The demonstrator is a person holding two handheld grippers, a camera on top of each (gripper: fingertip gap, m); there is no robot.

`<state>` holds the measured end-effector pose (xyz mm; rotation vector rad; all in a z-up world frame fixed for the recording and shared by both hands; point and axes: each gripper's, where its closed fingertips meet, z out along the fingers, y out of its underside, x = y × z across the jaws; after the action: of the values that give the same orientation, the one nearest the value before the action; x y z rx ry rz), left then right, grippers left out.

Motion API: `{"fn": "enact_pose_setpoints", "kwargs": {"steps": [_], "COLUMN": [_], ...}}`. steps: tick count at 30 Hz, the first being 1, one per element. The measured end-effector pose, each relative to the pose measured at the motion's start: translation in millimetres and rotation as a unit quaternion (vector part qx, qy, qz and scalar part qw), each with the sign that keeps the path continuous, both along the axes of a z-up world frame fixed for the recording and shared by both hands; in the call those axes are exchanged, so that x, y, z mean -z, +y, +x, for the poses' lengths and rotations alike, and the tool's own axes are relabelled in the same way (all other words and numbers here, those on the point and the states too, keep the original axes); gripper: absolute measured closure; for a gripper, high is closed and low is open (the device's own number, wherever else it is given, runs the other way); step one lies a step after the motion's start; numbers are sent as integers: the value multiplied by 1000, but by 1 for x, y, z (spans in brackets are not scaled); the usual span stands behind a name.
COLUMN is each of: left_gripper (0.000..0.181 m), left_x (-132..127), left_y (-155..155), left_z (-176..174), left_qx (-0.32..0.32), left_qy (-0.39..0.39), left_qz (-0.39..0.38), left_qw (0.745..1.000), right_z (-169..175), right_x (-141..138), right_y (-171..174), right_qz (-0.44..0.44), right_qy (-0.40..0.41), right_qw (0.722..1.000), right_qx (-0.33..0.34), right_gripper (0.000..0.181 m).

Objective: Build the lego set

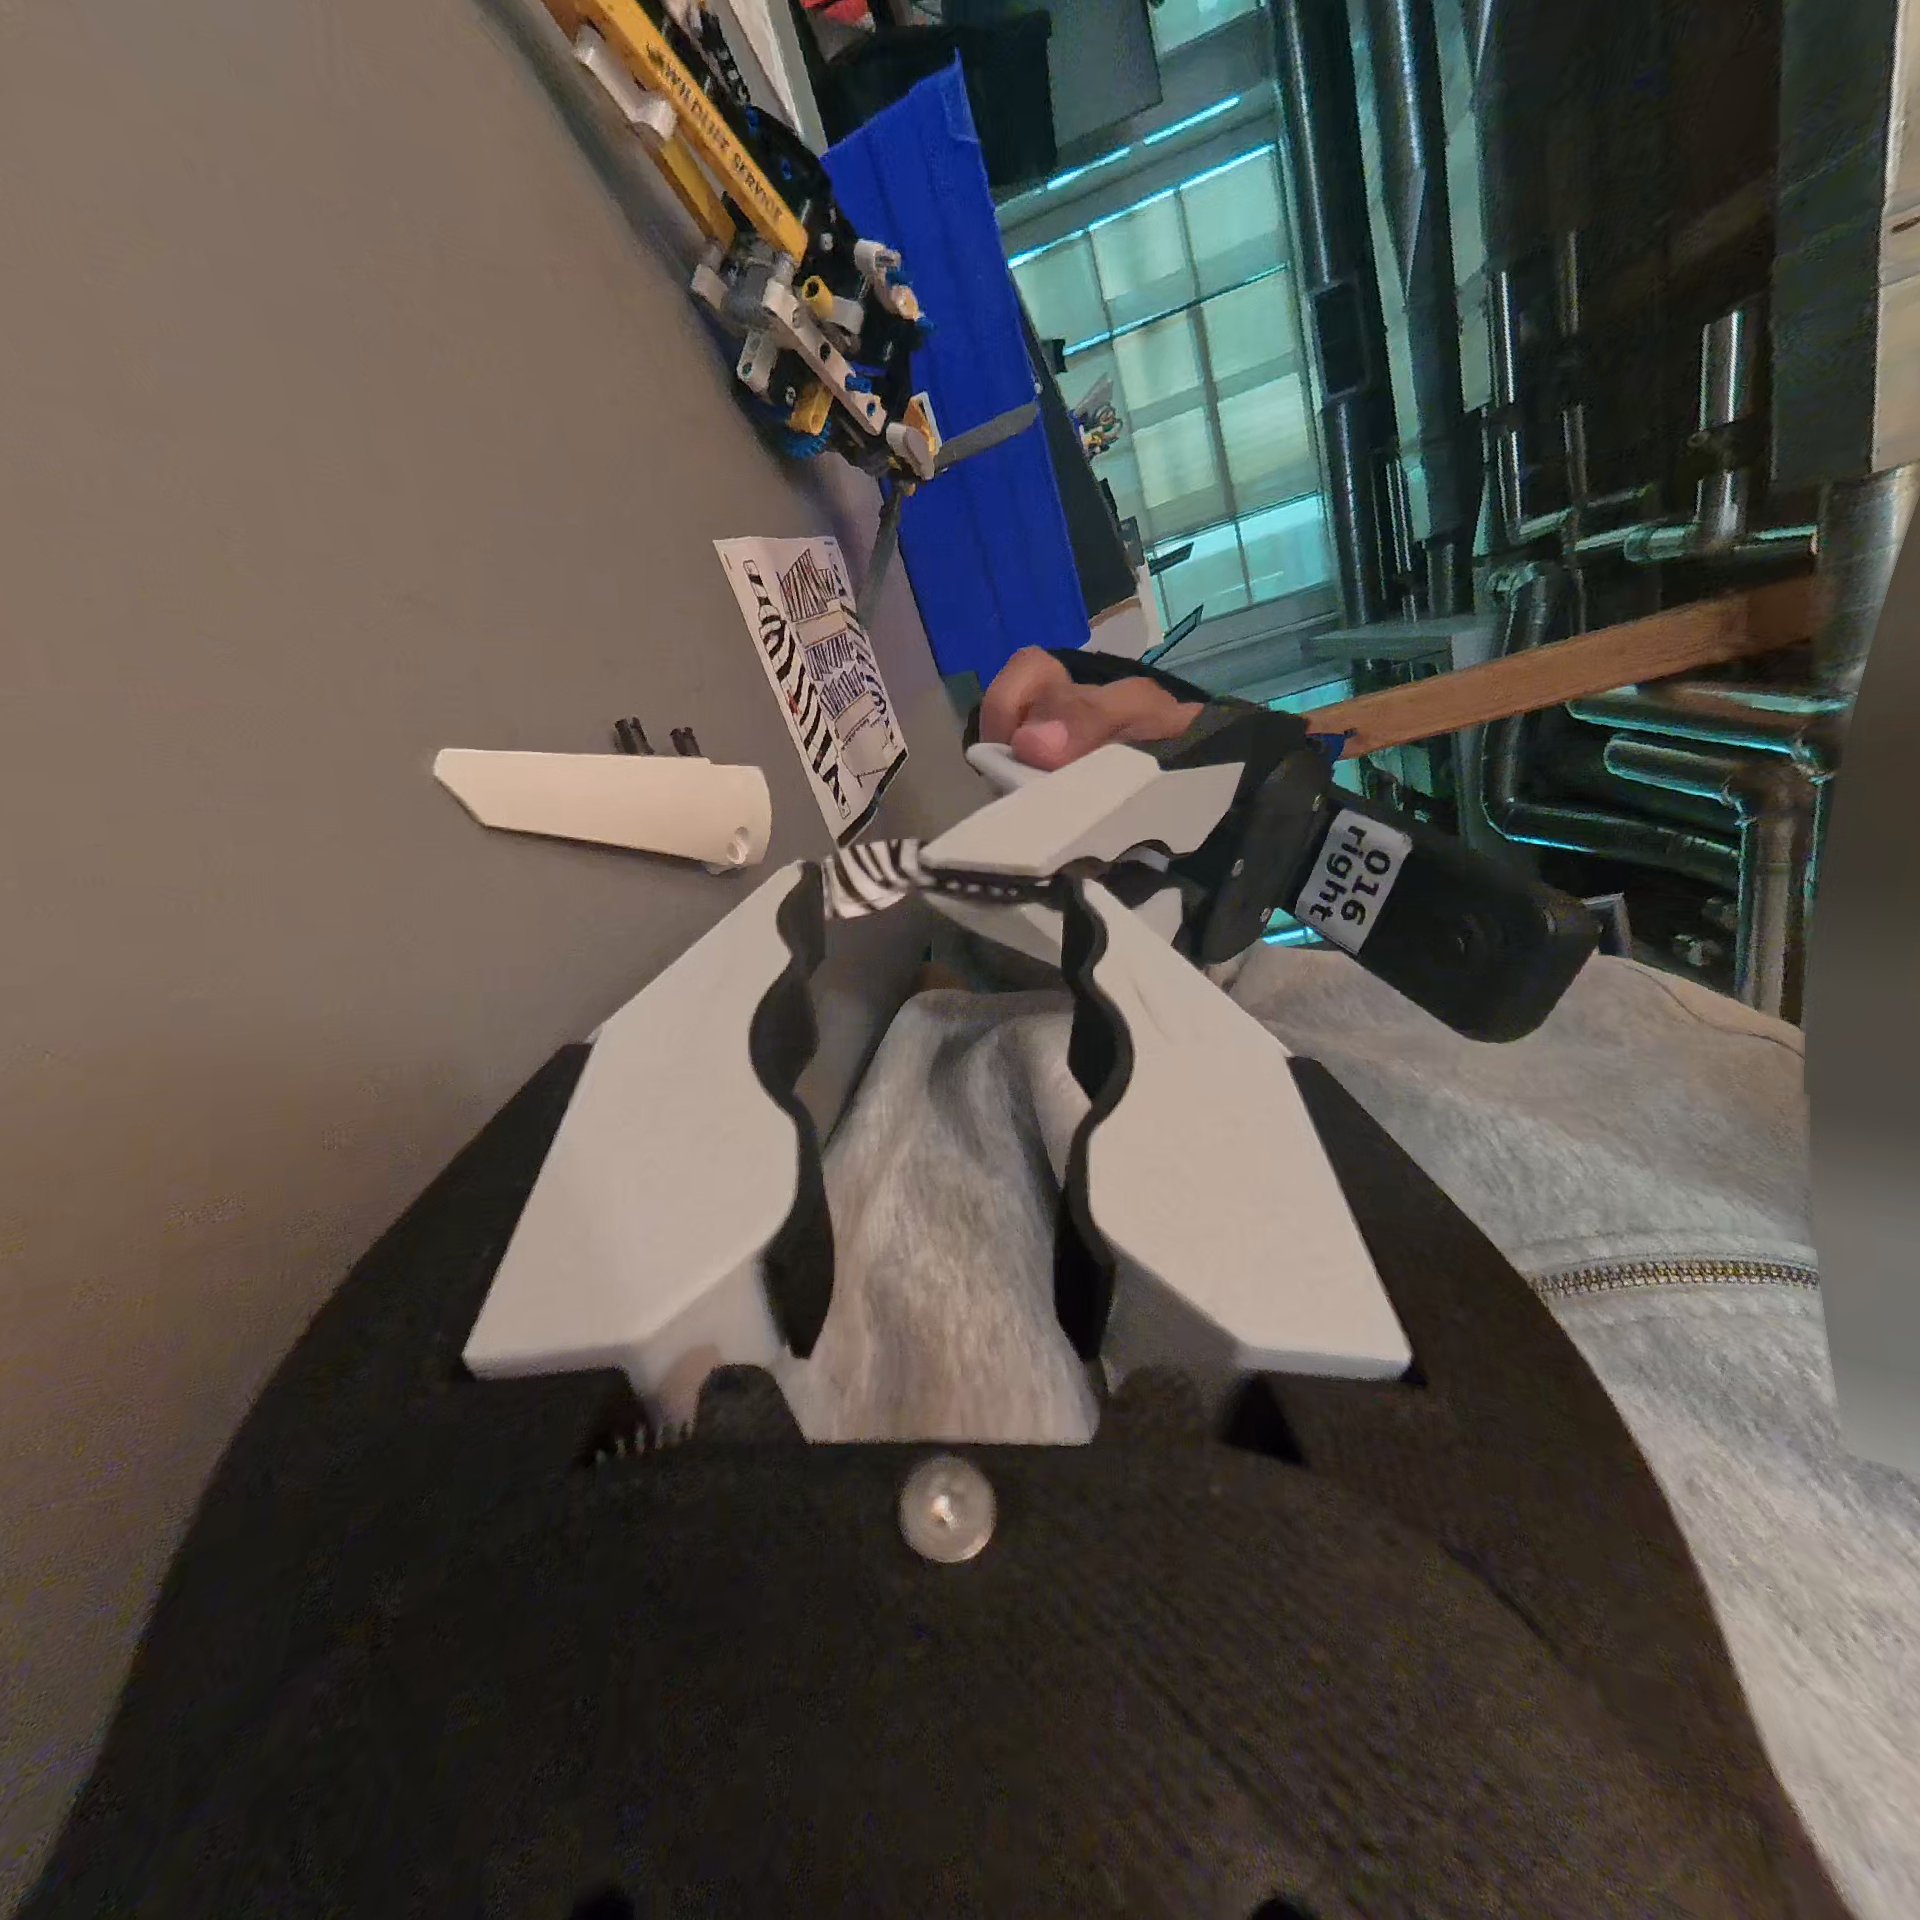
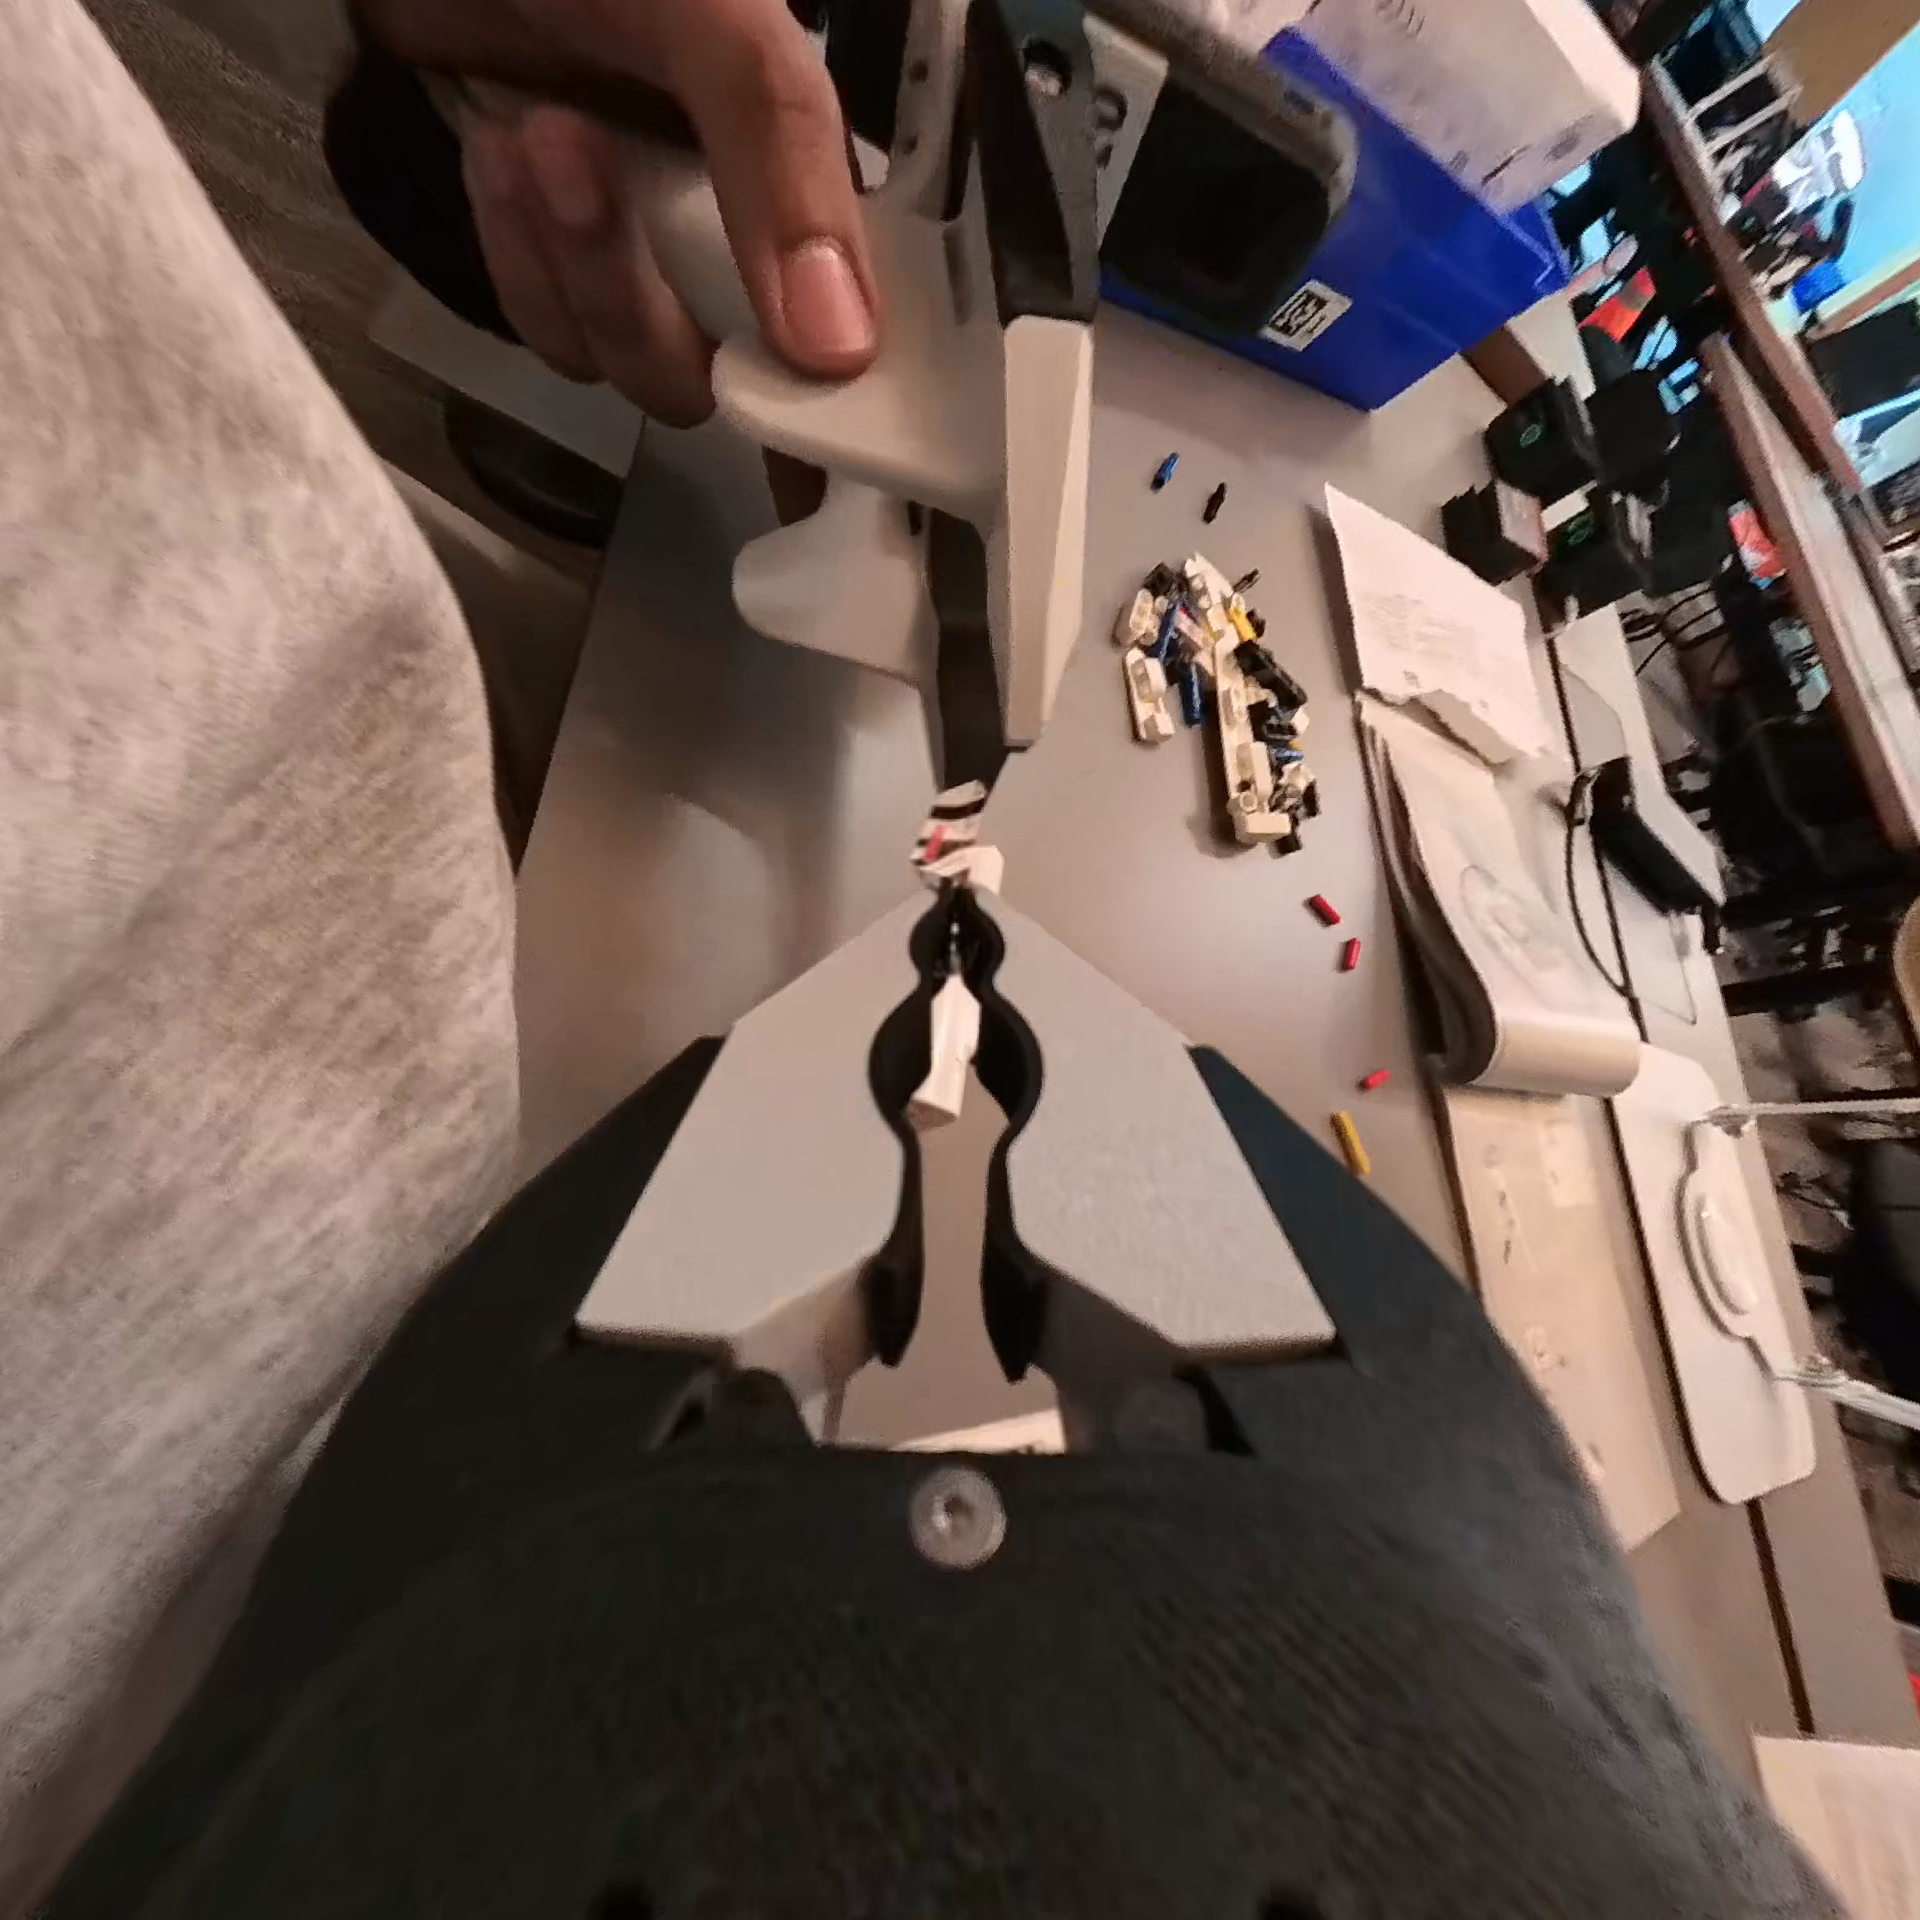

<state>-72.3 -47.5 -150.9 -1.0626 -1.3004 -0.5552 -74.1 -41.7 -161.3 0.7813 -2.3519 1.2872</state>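
A small lego assembly with a zebra-striped part (image 1: 871, 878) hangs in the air between both grippers, above the grey table's (image 1: 312, 520) edge. My left gripper (image 1: 940, 894) has its jaws partly closed, with both tips against the assembly's ends. My right gripper (image 2: 954, 914) is shut on the same assembly (image 2: 951, 842), and a white connector (image 2: 940, 1070) sits between its pads. The right gripper (image 1: 1039, 831) also shows in the left wrist view, reaching in from the right. The left gripper (image 2: 1023, 540) shows edge-on in the right wrist view, held by a hand.
A long white panel (image 1: 603, 800), two black pins (image 1: 655, 738), a sticker sheet (image 1: 821, 675) and a yellow-and-black lego model (image 1: 800, 301) lie on the table. A pile of loose pieces (image 2: 1226, 686), red pins (image 2: 1325, 912), a booklet (image 2: 1475, 935) and a blue bin (image 2: 1382, 260) lie farther off. Less than 4 cm separates the two grippers' tips.
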Motion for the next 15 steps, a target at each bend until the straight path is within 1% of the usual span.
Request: {"fn": "enact_pose_setpoints", "kwargs": {"steps": [3,9,10,11,13,15], "left_gripper": [136,138,141,137,135,134], "left_x": [1,-15,-19,-21,-19,-18], "left_y": [2,3,3,3,5,3], "left_z": [7,15,17,20,27,27], "left_qx": [27,75,87,98,124,118], "left_qy": [-1,10,14,9,0,8], "left_qz": [6,78,92,106,115,114], "left_qw": [1000,994,992,989,986,986], "right_z": [2,0,0,-2,-8,-14], "right_x": [-9,-31,-37,-44,-63,-78], "right_y": [-1,0,0,0,2,4], "right_qz": [-28,-79,-91,-108,-147,-171], "right_qy": [-14,-100,-118,-137,-179,-227], "right_qw": [1000,992,989,985,973,959], "right_qx": [-1,6,5,8,12,15], "right_gripper": [181,181,181,181,181,181]}}
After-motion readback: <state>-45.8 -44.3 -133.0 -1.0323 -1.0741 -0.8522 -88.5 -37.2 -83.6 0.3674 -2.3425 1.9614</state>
